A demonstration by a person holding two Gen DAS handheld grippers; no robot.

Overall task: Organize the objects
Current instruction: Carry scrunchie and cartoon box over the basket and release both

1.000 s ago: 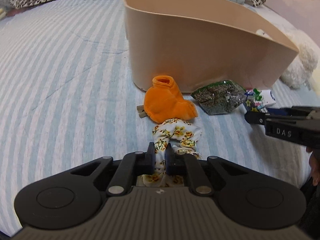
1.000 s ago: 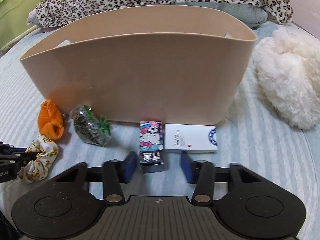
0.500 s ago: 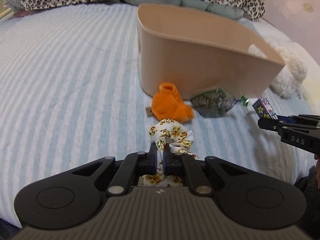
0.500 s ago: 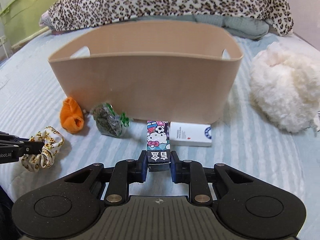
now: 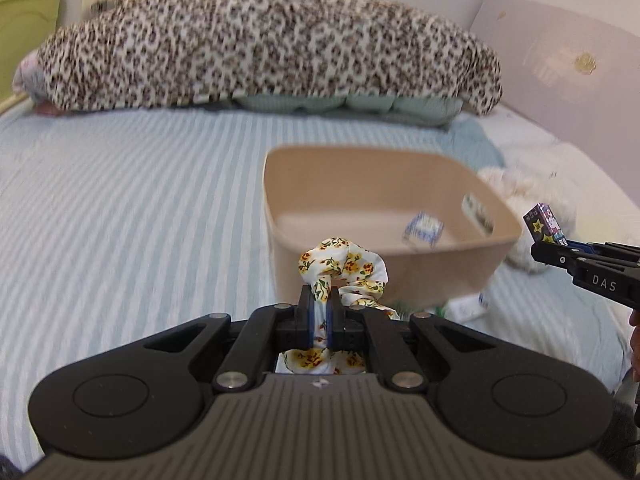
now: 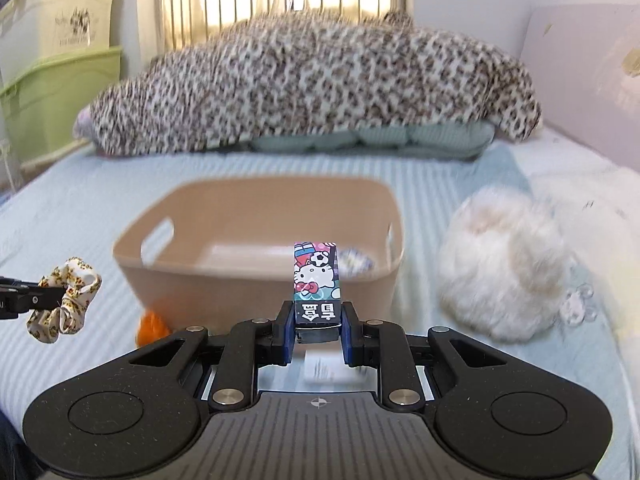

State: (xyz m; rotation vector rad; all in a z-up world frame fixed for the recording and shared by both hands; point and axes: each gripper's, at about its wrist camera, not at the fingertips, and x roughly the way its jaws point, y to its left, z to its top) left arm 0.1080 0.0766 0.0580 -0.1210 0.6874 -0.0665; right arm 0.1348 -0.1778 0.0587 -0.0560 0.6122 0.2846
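Observation:
My left gripper (image 5: 319,304) is shut on a floral scrunchie (image 5: 344,268) and holds it in the air in front of the beige tub (image 5: 384,264). It also shows at the left of the right wrist view, the scrunchie (image 6: 66,296) hanging from the fingers. My right gripper (image 6: 318,316) is shut on a Hello Kitty box (image 6: 317,280), lifted before the tub (image 6: 256,280). The box (image 5: 545,224) shows at the right of the left wrist view. A small blue-and-white item (image 5: 424,230) lies inside the tub.
An orange sock (image 6: 152,326) and a white card box (image 6: 328,368) lie on the striped bed in front of the tub. A white fluffy toy (image 6: 504,264) sits right of it. A leopard-print blanket (image 6: 320,92) lies at the back. Green storage bins (image 6: 52,96) stand at the far left.
Both grippers have risen off the bed with their loads, so the tub's inside now shows. The right gripper closed on the Hello Kitty box a second ago.

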